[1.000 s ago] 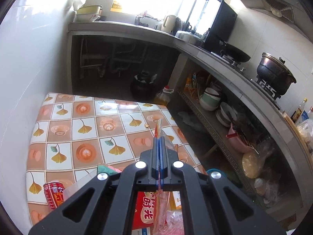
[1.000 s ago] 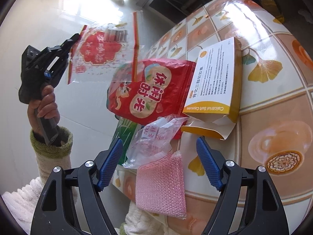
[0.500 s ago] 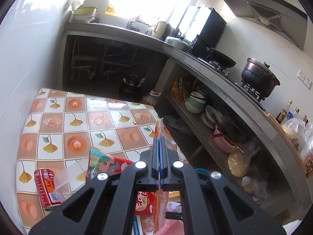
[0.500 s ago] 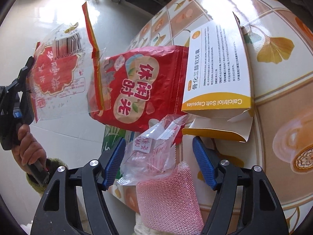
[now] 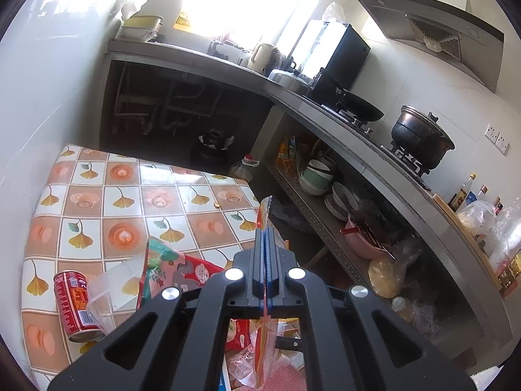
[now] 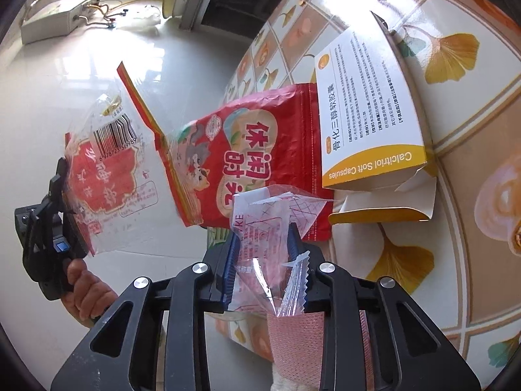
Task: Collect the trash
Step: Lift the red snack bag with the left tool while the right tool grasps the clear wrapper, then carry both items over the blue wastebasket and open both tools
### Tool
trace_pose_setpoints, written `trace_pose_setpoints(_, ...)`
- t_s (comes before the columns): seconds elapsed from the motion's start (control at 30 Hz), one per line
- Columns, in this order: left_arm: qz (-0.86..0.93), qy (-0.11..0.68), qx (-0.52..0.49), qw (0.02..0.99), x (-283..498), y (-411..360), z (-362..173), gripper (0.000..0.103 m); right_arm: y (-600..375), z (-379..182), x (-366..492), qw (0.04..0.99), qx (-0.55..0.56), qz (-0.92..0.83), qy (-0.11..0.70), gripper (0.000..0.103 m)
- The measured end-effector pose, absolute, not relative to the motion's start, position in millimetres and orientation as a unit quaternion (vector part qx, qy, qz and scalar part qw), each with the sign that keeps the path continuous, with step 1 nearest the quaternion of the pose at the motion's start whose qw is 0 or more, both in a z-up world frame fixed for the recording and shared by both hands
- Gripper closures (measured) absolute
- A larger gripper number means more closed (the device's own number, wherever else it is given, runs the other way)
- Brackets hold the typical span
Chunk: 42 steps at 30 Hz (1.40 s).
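My left gripper (image 5: 264, 238) is shut on a clear bag with a red label (image 6: 107, 176); its edge sticks up past the fingertips (image 5: 264, 208). The right wrist view shows that gripper (image 6: 62, 176) holding the bag off the table's edge, a hand (image 6: 84, 290) on its grip. My right gripper (image 6: 263, 244) is closing on a crumpled clear wrapper with pink print (image 6: 260, 221), both pads touching it. Under it lies a pink mesh cloth (image 6: 293, 342). A red snack bag (image 6: 260, 150) and an open yellow-and-white capsule box (image 6: 368, 107) lie just beyond.
The table (image 5: 123, 195) has a ginkgo-leaf tile pattern. A red can (image 5: 73, 303) lies at its left with a clear plastic piece (image 5: 107, 286) beside it. To the right runs a kitchen counter (image 5: 358, 150) with pots, and a shelf of bowls (image 5: 312, 179) below.
The right jaws have narrowed from wide apart onto the clear wrapper, and that gripper rolled. The left gripper with its bag has shifted sideways, so the can and snack bag show more.
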State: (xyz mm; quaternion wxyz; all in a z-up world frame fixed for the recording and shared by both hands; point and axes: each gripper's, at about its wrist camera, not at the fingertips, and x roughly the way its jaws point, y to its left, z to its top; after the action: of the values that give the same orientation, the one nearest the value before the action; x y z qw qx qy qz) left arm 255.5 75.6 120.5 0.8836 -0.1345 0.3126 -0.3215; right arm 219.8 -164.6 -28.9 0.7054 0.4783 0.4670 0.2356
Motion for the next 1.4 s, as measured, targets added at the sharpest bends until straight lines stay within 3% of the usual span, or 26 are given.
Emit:
trace_pose_setpoints(0.47,-0.331,0.27,-0.146,0.892,231.7,69.2,167.3,0.103,-203.2,16.9,193.1,0.744,0.489,0.248,0.381,0.078)
trace_pose_setpoints(0.83,-0.399,0.281,-0.106,0.866,218.7,-35.9,178.3,0.103,-308.3,47.1,121.8,0.806,0.491,0.157,0.29,0.078)
trace_pose_setpoints(1.0,-0.437,0.321,-0.065,0.838,217.9,-120.4,152.2,0.103,-365.6,27.4,80.6,0.819,0.502,0.075,0.267,0.078)
trace_pose_setpoints(1.4,-0.439,0.462,0.079,0.766,221.7,-333.7,20.1,0.103,-447.8,-56.2,25.8,0.813,0.491,-0.131,0.283,0.078)
